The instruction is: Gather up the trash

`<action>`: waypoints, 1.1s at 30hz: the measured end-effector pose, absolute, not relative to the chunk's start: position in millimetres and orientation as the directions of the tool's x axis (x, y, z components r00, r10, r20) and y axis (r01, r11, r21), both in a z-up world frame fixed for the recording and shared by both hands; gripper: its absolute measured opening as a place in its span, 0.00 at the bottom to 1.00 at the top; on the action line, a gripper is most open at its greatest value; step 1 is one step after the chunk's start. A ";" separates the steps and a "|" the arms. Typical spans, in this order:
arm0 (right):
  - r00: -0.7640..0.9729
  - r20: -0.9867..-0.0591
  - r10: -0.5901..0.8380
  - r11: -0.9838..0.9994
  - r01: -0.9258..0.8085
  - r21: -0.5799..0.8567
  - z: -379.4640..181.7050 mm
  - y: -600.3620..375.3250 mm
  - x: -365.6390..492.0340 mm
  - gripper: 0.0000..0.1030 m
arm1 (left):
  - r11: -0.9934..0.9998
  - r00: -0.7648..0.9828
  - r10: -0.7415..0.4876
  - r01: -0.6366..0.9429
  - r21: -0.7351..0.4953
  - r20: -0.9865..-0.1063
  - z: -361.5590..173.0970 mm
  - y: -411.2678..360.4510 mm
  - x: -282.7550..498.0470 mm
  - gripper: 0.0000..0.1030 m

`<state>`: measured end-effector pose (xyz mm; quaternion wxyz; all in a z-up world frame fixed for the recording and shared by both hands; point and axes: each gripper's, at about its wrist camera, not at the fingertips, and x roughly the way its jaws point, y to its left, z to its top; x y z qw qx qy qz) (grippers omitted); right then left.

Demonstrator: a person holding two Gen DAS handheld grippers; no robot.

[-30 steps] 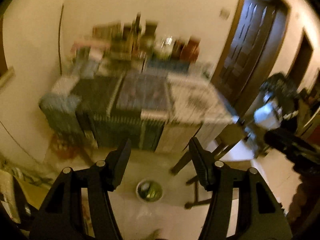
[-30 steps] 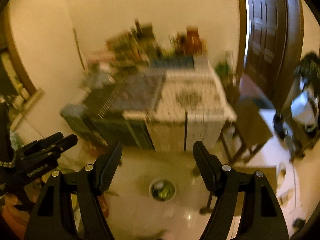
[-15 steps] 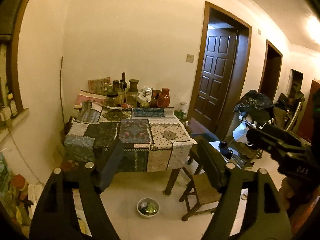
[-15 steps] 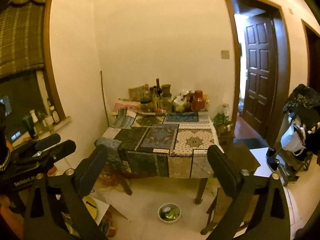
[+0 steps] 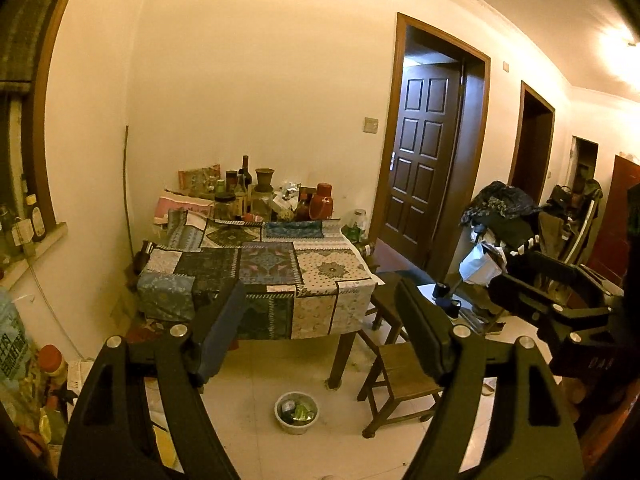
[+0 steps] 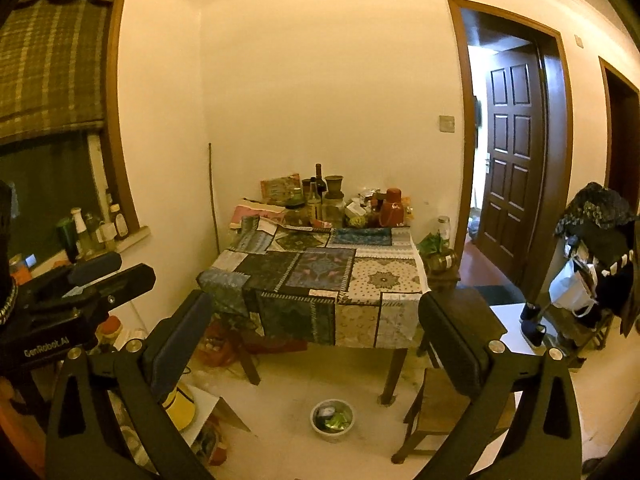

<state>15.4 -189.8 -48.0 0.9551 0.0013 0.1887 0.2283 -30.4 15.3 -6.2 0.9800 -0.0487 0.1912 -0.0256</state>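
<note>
Left wrist footage shows the left gripper (image 5: 320,324) held wide with nothing between its jaws, while the right gripper (image 6: 316,332) is seen in its own view with its jaws opening and likewise empty. Trash is seen gathered in a small white bowl (image 5: 296,411) on the tiled floor (image 5: 348,452), just in front of the table's near leg and beside a low wooden stool (image 5: 400,376); green and silvery wrappers can be made out inside it. Some collection may therefore be judged done, though nothing is being carried at this moment. What is left cannot be settled: more litter appears to be scattered beneath the table and along the left wall, where a yellow object (image 6: 180,404) and loose papers are seen. A patchwork tablecloth (image 5: 272,272) is draped over the table, whose far end is crowded with bottles, jars and a red flask (image 5: 322,202). A panelled door (image 5: 420,160) stands ajar on the right, and a rack heaped with clothes (image 5: 500,208) is set beyond it. A window with a woven blind (image 6: 52,52) is shown on the left.
</note>
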 end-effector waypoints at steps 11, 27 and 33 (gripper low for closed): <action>0.819 -0.377 0.432 0.897 -0.432 0.091 -53.1 -192.2 7.6 1.00 | 0.994 0.924 -0.070 0.031 -0.108 -0.377 -9.1 16.8 -33.6 0.74; 0.812 -0.390 0.433 0.897 -0.432 0.096 -52.1 -193.7 8.5 1.00 | 0.993 0.920 -0.061 0.019 -0.113 -0.388 -13.4 10.6 -26.3 0.74; 0.813 -0.390 0.433 0.897 -0.432 0.095 -51.6 -194.2 8.7 1.00 | 0.993 0.922 -0.058 0.013 -0.120 -0.382 -13.9 7.2 -25.6 0.83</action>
